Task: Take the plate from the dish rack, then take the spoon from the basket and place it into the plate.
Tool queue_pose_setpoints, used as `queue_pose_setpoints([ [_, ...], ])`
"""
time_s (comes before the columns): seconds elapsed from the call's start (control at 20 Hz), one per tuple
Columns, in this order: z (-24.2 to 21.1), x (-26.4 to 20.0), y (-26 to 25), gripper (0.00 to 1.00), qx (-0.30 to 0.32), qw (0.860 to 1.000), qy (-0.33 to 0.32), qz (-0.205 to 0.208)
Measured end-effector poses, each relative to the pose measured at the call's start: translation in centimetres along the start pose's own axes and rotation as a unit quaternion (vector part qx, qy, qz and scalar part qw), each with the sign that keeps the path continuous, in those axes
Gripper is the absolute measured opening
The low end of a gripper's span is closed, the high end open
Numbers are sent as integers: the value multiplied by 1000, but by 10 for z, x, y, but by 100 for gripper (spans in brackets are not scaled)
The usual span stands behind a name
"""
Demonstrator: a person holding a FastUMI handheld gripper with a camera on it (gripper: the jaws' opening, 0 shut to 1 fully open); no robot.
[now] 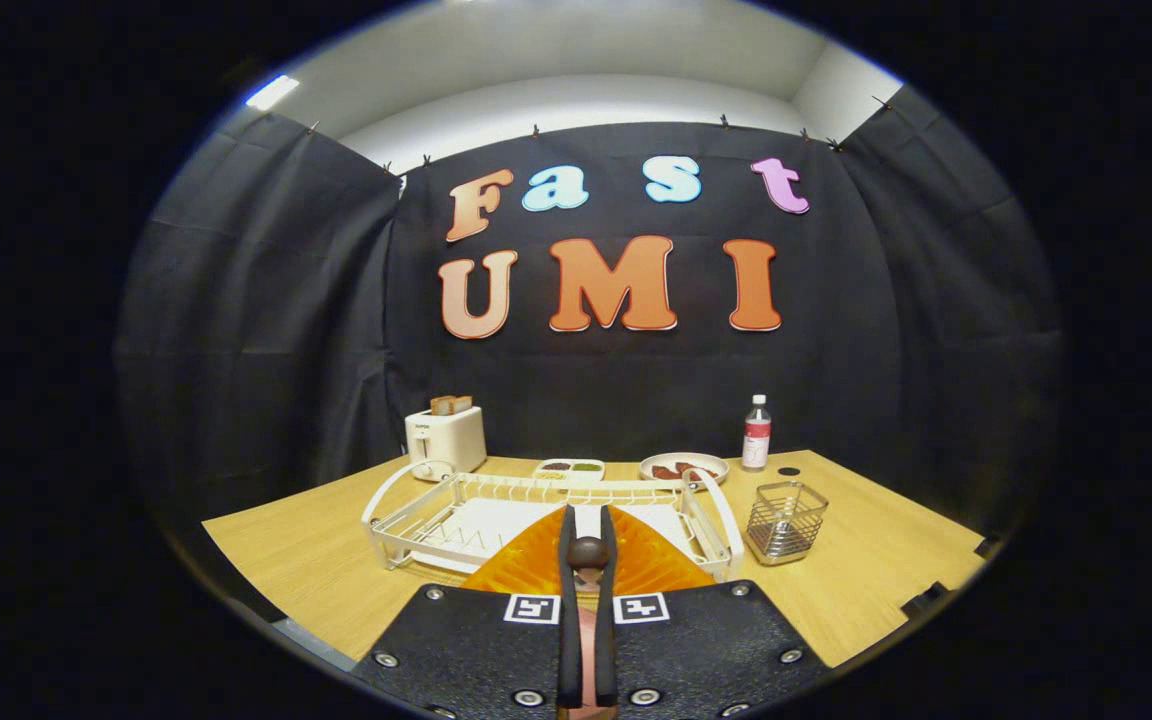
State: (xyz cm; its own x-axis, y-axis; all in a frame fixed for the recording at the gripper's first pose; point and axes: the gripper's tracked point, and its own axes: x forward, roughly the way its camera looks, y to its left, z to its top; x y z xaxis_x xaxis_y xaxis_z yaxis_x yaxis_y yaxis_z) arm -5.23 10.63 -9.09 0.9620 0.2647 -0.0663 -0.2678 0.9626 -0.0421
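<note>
An orange ribbed plate [526,572] lies on the wooden table just in front of the white dish rack [406,505], under my fingers. My gripper [587,514] is shut on a spoon [588,552]. The spoon's dark rounded end sits between the fingers and a pinkish length of it runs back along the gap. The spoon hangs over the middle of the plate; I cannot tell whether it touches it. The wire basket [786,520] stands to the right of the rack and looks empty.
Behind the rack, a white toaster [446,440] with toast stands at the back left. A small divided dish [568,468], a plate with food [683,468] and a bottle [756,432] line the back. Bare tabletop [886,560] lies right of the basket.
</note>
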Motion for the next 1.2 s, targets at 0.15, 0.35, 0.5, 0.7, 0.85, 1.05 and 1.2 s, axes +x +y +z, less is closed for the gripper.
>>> queue_pose_setpoints([
  [0.15,-21,-1,16,5,6,1000,15,11],
  [0.35,-40,3,24,5,6,1000,28,13],
  [0.5,-46,8,26,5,1,1000,27,9],
  [0.7,-52,10,38,5,-4,999,29,17],
  [0.85,-60,7,41,5,-14,999,29,18],
  [1.05,-64,-1,44,5,-20,999,25,22],
  [1.2,-69,-9,44,5,-23,999,30,22],
])
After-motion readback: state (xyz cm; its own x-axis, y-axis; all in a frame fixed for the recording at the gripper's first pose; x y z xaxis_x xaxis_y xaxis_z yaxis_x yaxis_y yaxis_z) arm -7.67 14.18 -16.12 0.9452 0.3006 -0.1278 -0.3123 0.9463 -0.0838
